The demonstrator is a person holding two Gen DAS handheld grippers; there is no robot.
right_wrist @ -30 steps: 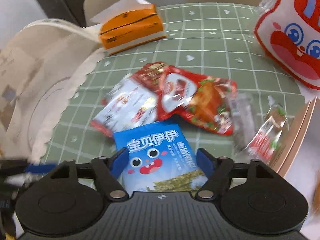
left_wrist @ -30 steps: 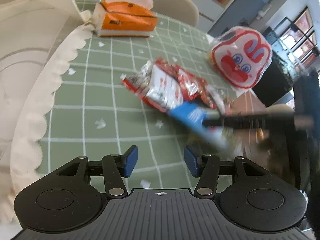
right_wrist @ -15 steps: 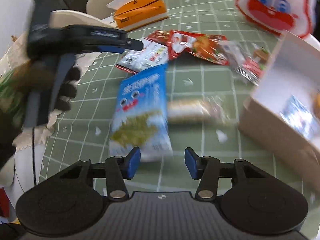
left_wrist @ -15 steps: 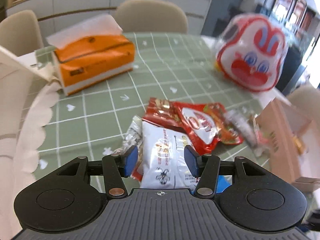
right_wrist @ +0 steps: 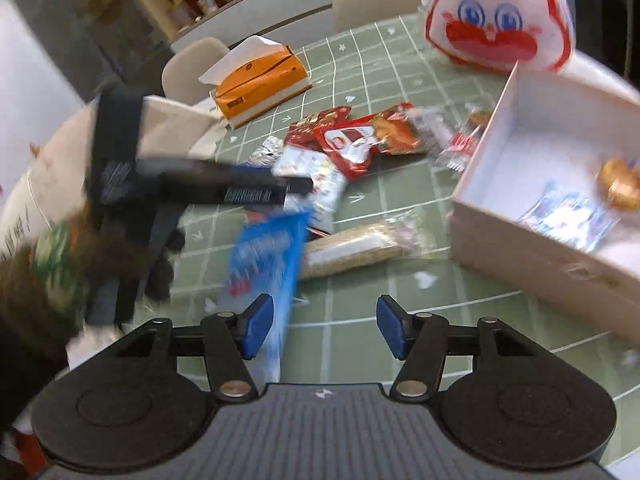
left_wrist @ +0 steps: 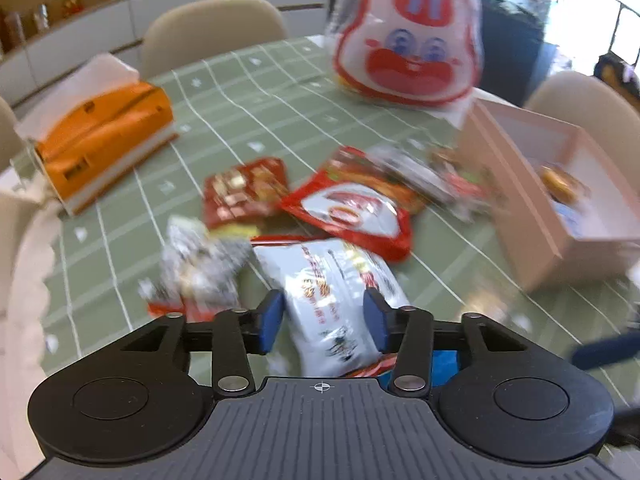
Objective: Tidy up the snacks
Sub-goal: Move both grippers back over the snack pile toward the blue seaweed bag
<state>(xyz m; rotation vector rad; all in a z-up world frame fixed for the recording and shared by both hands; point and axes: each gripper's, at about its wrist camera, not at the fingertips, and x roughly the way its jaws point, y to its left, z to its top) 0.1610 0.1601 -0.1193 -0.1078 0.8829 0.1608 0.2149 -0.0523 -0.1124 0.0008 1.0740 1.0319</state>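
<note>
Several snack packets lie on the green checked tablecloth [left_wrist: 256, 120]. My left gripper [left_wrist: 324, 320] is open with its jaws either side of a white packet [left_wrist: 336, 300]; whether they touch it I cannot tell. Behind it lie a red-and-white packet [left_wrist: 352, 216], a dark red packet [left_wrist: 244, 192] and a crumpled silver one [left_wrist: 200, 264]. My right gripper [right_wrist: 324, 328] is open; a blurred blue packet [right_wrist: 264, 252] hangs by its left finger [right_wrist: 256, 324]. The left gripper [right_wrist: 296, 186] shows in the right wrist view. A pale open box [right_wrist: 532, 184] at the right holds a few snacks.
An orange tissue box [left_wrist: 104, 140] stands at the back left. A big rabbit-face bag [left_wrist: 408, 40] stands at the back right. A clear-wrapped pale bar [right_wrist: 360, 244] lies by the box. A cream scalloped object [left_wrist: 24, 280] edges the left. Chairs ring the table.
My left gripper has moved forward over the white packet. My right gripper has opened wider and pulled back; the blue packet is now tilted and blurred by its left finger.
</note>
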